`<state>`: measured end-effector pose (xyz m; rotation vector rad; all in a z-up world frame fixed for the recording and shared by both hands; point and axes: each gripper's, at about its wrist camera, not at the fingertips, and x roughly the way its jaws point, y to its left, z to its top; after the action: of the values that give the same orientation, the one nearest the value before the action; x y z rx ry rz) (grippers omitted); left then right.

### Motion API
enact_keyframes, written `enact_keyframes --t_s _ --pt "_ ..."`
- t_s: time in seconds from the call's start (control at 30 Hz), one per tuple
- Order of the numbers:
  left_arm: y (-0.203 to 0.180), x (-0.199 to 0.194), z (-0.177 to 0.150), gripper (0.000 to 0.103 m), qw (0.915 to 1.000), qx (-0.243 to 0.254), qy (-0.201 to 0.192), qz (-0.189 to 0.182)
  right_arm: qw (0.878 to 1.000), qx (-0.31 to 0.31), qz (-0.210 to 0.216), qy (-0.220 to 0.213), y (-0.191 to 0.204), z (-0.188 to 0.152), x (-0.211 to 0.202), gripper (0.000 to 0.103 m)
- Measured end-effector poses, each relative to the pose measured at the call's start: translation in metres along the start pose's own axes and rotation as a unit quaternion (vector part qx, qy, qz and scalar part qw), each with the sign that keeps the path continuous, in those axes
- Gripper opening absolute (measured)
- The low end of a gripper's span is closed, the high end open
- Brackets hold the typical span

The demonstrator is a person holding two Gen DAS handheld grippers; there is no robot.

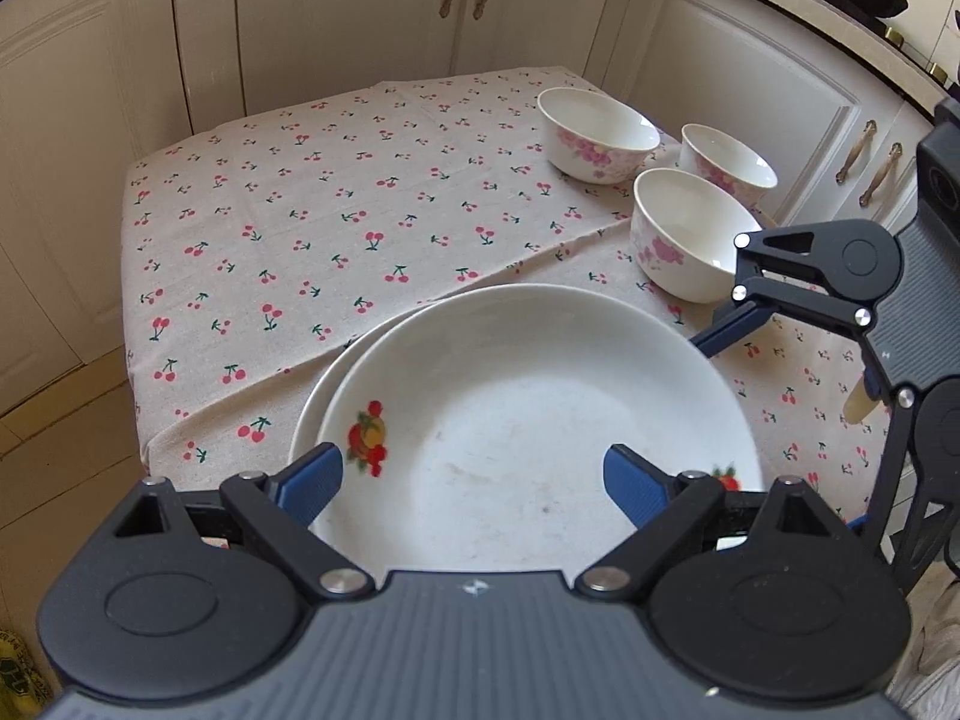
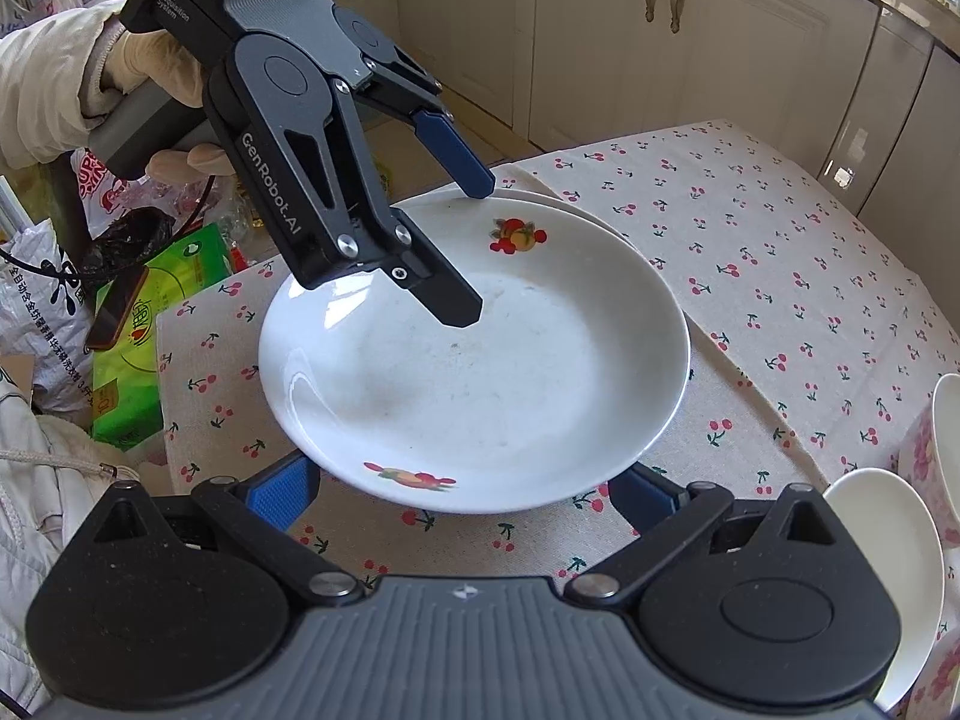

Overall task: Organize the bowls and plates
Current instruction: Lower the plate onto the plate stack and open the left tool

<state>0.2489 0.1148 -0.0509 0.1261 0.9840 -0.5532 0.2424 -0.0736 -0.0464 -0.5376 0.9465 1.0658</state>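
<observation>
- On the cherry-print tablecloth (image 1: 336, 210) I see two white plates stacked: top plate (image 1: 528, 420) with fruit decals sits on a lower plate (image 1: 312, 414), of which only the rim edge shows at the left side.
- Right-wrist view shows the same stack; top plate (image 2: 480, 372) is shifted slightly off the lower plate (image 2: 576, 204), whose rim peeks out at the far side.
- Left gripper (image 1: 474, 480) is released, blue fingers (image 1: 312, 480) spread wide above the near part of the top plate. I can't tell if either pad touches the plate.
- From the right wrist, the left gripper (image 2: 474, 252) comes in from upper left, one finger tip over the far rim, the other over the plate's middle.
- Right gripper (image 2: 462, 498) is also released, fingers spread to either side of the near plate rim, low by the cloth. Its fingers straddle the rim; contact not clear.
- In the left-wrist view the right gripper (image 1: 738, 324) shows at the right edge, just beside the plate.
- Three white bowls with pink flowers sit at the right of the cloth, close together: far bowl (image 1: 597, 132), right bowl (image 1: 729, 162), near bowl (image 1: 690, 234).
- Cream cabinets (image 1: 336, 12) stand behind the table.
</observation>
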Motion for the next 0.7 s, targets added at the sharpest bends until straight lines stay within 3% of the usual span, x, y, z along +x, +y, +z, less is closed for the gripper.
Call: enact_keyframes --t_s 0.23,0.37,0.57,0.7 --pt "-0.003 -0.003 -0.005 0.093 0.9998 0.001 -0.02 0.008 1.0 -0.006 -0.013 0.007 0.007 -0.001 0.0 0.103" --pt "-0.01 -0.016 -0.008 0.094 0.9983 0.015 -0.052 0.02 0.999 0.004 -0.039 -0.005 0.011 -0.008 -0.009 0.103" --pt "-0.02 -0.02 -0.015 0.094 0.9966 0.021 -0.069 0.038 0.994 0.027 -0.099 -0.03 0.019 -0.022 -0.017 0.103" --pt "-0.029 -0.025 -0.021 0.094 0.9956 0.013 -0.085 0.036 0.991 0.045 -0.117 -0.05 0.024 -0.027 -0.022 0.103"
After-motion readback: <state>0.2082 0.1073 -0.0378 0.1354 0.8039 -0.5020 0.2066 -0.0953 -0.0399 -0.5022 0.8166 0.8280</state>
